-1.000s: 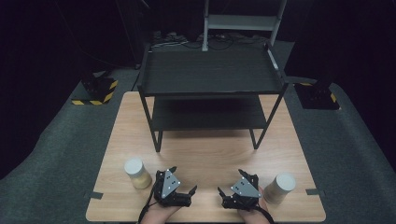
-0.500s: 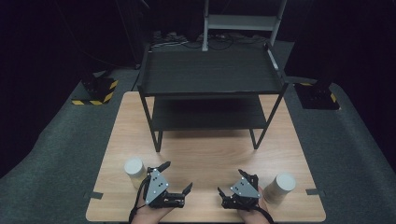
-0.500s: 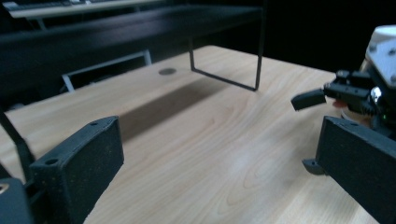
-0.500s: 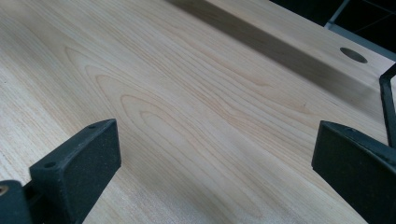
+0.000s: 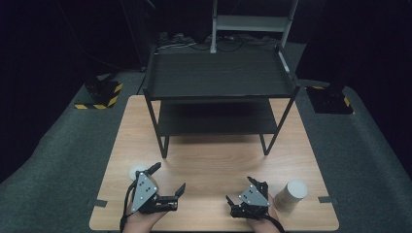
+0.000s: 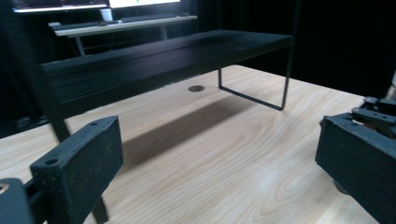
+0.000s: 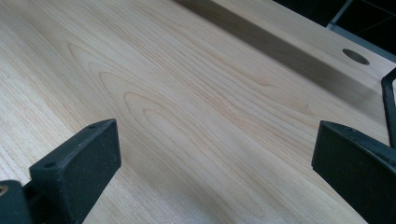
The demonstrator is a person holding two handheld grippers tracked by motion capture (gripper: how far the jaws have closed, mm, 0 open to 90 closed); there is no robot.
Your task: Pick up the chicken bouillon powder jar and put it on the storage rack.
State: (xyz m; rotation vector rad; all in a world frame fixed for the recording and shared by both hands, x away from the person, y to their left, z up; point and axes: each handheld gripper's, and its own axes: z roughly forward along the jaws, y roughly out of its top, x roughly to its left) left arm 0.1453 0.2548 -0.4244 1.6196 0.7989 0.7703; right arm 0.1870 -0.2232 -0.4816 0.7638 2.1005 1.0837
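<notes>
Two pale cups stand near the wooden table's [image 5: 214, 165] front edge. The left cup [image 5: 137, 172] is partly hidden behind my left gripper [image 5: 167, 178], whose outer finger lies just beside it. That gripper is open with nothing between its jaws, and the left gripper view shows only bare wood in front of my left gripper [image 6: 219, 154]. The right cup [image 5: 291, 195] stands just to the right of my right gripper [image 5: 240, 190]. My right gripper [image 7: 217, 158] is open too, low over bare wood.
A black two-tier shelf [image 5: 218, 77] stands across the back half of the table, its lower board [image 6: 163, 51] just ahead of the left gripper. One of its legs [image 7: 388, 102] and a round table hole [image 7: 356, 56] are near the right gripper. Dark floor surrounds the table.
My left gripper has slid left and now covers part of the left cup. The right gripper and right cup have stayed put.
</notes>
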